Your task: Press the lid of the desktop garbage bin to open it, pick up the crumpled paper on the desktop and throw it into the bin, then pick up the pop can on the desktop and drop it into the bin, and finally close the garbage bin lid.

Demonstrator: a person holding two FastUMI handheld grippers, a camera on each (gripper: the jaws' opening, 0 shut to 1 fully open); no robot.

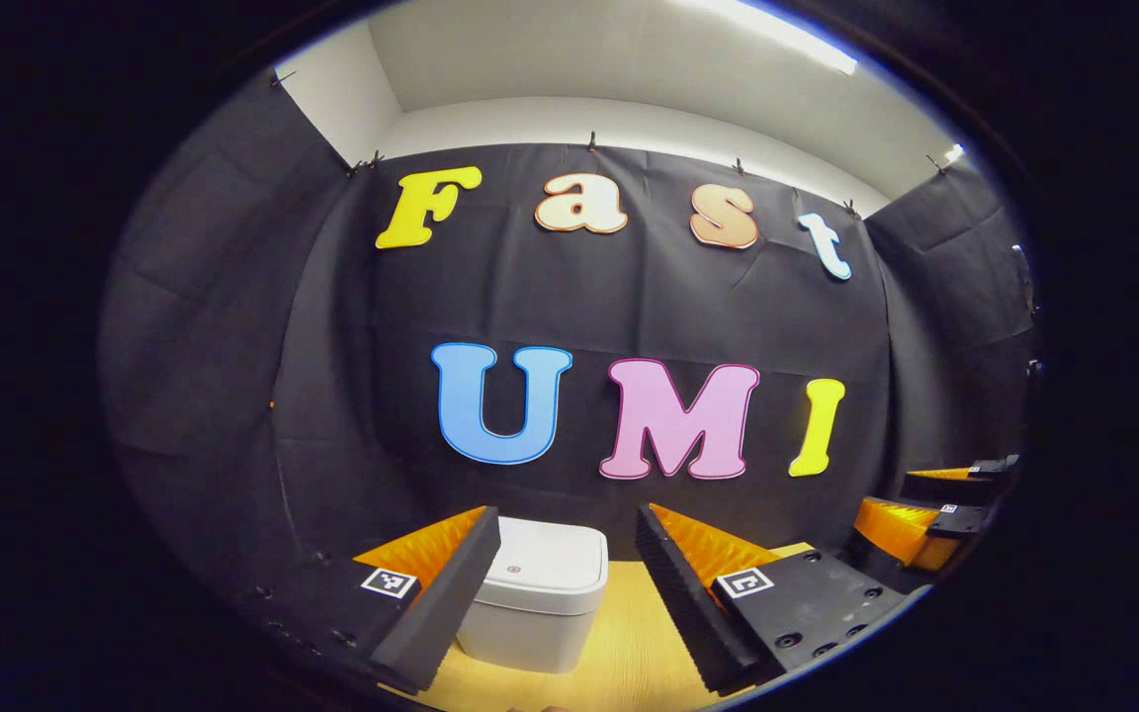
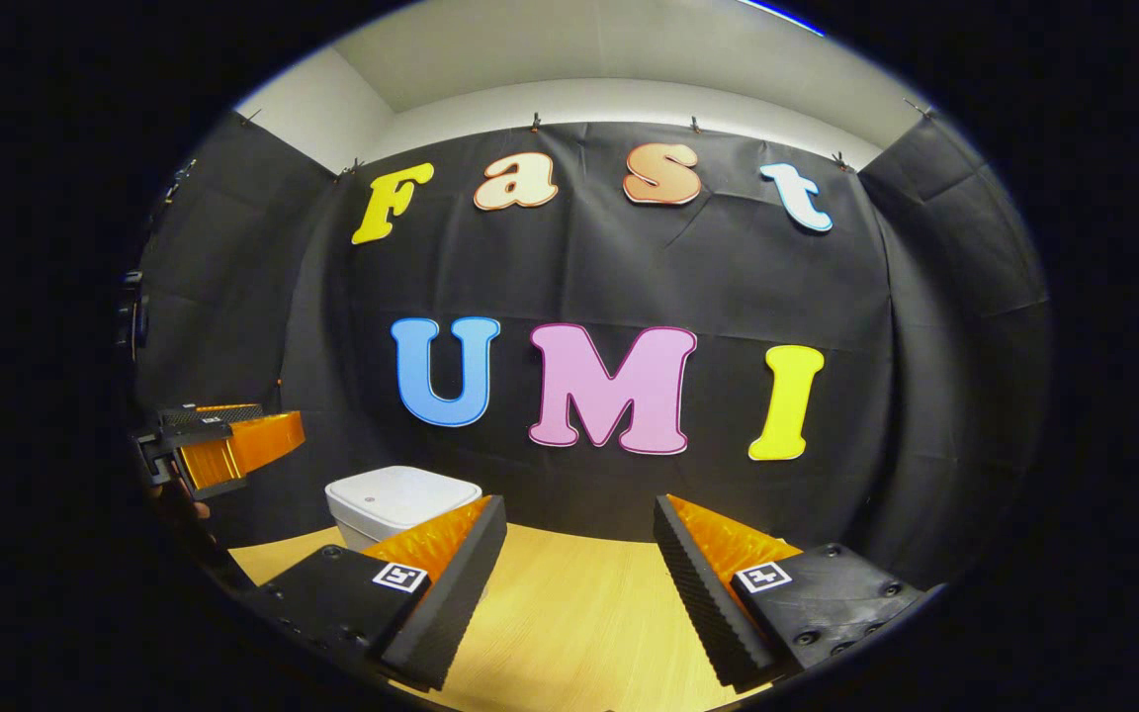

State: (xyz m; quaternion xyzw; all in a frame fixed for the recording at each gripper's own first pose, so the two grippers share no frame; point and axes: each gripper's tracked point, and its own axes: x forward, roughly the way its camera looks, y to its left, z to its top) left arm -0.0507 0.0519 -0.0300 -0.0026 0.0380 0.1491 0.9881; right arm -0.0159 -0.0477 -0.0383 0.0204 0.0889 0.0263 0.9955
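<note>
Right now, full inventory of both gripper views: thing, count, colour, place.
garbage bin: one, white, lid shut, on the desktop by the booth wall, ahead of the left gripper.
desktop: one, light wood, under both grippers.
booth wall: black cloth, behind the bin.
ceiling light: one, white strip, overhead.
left gripper: one, open, bin between its fingers in its own view.
right gripper: one, open, above bare desktop.
</note>
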